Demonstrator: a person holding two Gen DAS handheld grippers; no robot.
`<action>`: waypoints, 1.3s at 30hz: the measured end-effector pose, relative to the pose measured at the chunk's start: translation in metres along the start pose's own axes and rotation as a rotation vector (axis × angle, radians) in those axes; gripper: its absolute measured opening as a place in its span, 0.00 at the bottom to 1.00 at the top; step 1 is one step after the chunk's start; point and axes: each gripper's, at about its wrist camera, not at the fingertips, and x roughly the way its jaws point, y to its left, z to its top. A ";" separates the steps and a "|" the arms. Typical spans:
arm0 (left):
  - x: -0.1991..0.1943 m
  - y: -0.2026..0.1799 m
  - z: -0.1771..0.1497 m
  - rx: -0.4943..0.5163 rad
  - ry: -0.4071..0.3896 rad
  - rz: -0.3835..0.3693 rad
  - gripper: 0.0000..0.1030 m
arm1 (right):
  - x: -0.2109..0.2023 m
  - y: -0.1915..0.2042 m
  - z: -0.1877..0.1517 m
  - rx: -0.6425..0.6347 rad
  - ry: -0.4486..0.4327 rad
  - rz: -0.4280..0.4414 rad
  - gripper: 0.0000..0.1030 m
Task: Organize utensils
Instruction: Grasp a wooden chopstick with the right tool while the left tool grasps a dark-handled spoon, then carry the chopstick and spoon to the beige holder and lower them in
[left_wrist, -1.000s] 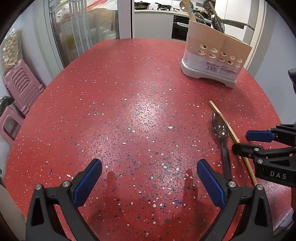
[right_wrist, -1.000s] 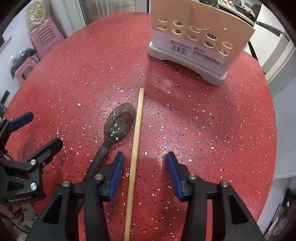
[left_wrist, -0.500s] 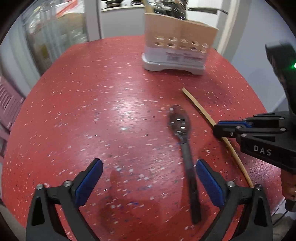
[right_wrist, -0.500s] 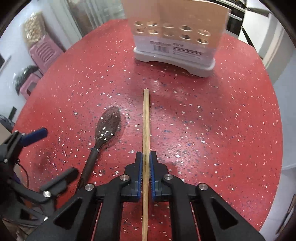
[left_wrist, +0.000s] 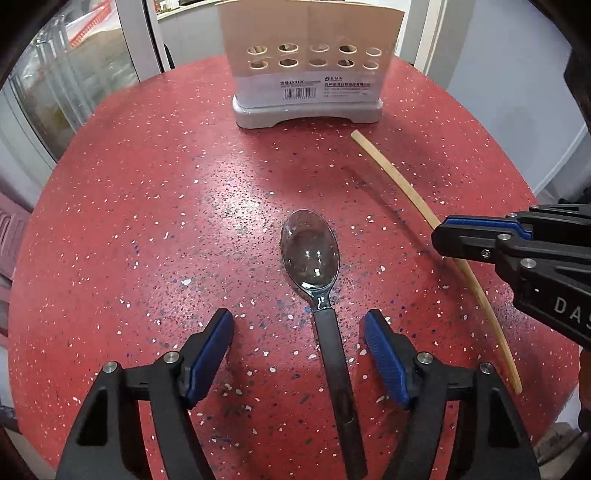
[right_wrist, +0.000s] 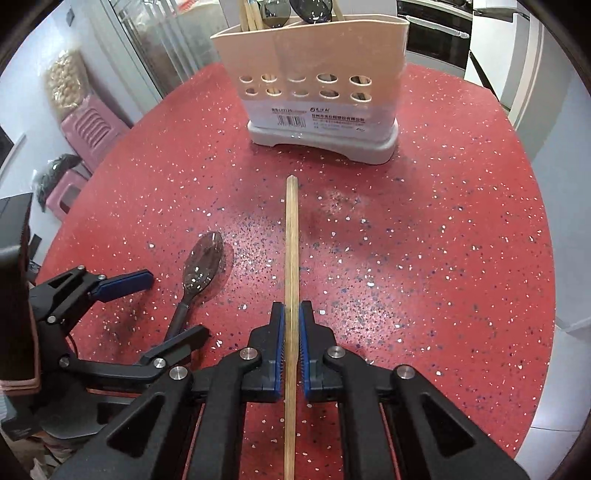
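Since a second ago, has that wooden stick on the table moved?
Cannot tell: the chopstick points at the utensil holder much as before, but the cameras moved too.

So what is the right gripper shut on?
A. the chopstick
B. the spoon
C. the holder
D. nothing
A: the right gripper has its pads pressed on both sides of the chopstick, while the spoon lies apart on the table.

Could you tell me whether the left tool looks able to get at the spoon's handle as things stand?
Probably yes. The left tool straddles the spoon, whose dark handle lies flat on the red table between its closing pads, nothing blocking it. The right tool, shut on the chopstick, stays clear alongside.
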 end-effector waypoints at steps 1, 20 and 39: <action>0.001 0.000 0.002 -0.002 0.009 -0.001 0.92 | 0.000 0.005 0.001 0.001 -0.004 0.001 0.08; -0.009 -0.005 -0.001 -0.006 -0.017 -0.056 0.36 | -0.025 -0.011 -0.006 0.056 -0.066 0.044 0.08; -0.051 0.001 -0.013 -0.061 -0.200 -0.018 0.36 | -0.050 -0.022 -0.006 0.108 -0.158 0.097 0.08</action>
